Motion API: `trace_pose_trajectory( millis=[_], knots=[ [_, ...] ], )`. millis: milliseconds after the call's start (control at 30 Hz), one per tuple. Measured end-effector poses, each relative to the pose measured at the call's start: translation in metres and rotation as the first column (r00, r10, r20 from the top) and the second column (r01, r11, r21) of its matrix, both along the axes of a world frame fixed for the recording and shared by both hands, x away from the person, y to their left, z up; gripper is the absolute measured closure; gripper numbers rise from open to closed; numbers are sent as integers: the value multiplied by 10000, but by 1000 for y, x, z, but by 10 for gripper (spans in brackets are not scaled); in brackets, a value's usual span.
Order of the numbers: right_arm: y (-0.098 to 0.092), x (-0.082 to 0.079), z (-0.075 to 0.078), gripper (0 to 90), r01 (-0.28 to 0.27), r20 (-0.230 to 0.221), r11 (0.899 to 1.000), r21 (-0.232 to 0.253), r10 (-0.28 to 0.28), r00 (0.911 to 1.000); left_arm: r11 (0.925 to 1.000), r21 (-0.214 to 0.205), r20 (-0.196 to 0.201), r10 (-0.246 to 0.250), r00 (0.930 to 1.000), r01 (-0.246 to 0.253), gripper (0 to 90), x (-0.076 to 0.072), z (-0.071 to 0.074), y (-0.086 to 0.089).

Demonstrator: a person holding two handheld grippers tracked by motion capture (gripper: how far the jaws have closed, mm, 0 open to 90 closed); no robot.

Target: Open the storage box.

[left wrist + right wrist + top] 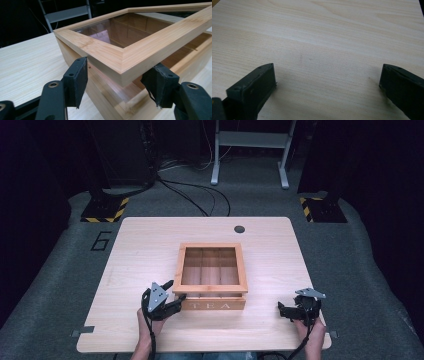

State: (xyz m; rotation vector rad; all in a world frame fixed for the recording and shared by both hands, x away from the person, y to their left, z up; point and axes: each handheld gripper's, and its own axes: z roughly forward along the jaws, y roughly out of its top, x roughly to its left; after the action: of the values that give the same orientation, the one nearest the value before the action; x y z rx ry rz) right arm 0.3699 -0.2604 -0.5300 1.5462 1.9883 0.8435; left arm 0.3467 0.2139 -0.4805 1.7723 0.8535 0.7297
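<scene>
Tea box (212, 276): bamboo, glass-window lid (130, 47) raised slightly, "TEA" on front.

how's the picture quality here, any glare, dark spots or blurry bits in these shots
High view: table brightly lit, surroundings near black. Left gripper view: tea box lid sharp at its near corner, its glass pane reflecting, background dim. Right gripper view: even light, jaws soft and out of focus, faint shadows on the wood.

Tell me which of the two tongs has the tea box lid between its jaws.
The left tongs, at the near left corner of the tea box lid, which is raised off the box. The right tongs hover open over bare table, apart from the box.
</scene>
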Motion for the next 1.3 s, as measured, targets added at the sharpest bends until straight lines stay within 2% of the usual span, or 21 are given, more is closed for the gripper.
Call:
trace_pose_trajectory(
  millis=[300, 367, 533, 967, 1167, 1300],
  knots=[
    [0, 0, 0, 0, 10, 25, 10000, 17, -10, 10000, 9985, -170, 486, 535, 9974, -528, 436, 5, 7, -4],
    [0, 0, 0, 0, 13, 3, 10000, 13, -13, 10000, 9973, -232, 772, 718, 9944, -702, 454, 5, 12, -4],
    [0, 0, 0, 0, 10, 24, 10000, 18, -10, 10000, 9966, -253, 1011, 805, 9916, -784, 475, 9, 23, -5],
    [0, 0, 0, 0, 5, 22, 10000, 18, -6, 10000, 9954, -379, 1061, 913, 9901, -878, 521, 25, 58, -4],
    [0, 0, 0, 0, 8, 23, 10000, 19, -8, 10000, 9953, -327, 994, 940, 9906, -911, 548, 33, 70, -3],
    [0, 0, 0, 0, 7, 29, 10000, 23, -7, 10000, 9945, -444, 961, 987, 9905, -948, 556, 36, 74, -4]
  ],
)
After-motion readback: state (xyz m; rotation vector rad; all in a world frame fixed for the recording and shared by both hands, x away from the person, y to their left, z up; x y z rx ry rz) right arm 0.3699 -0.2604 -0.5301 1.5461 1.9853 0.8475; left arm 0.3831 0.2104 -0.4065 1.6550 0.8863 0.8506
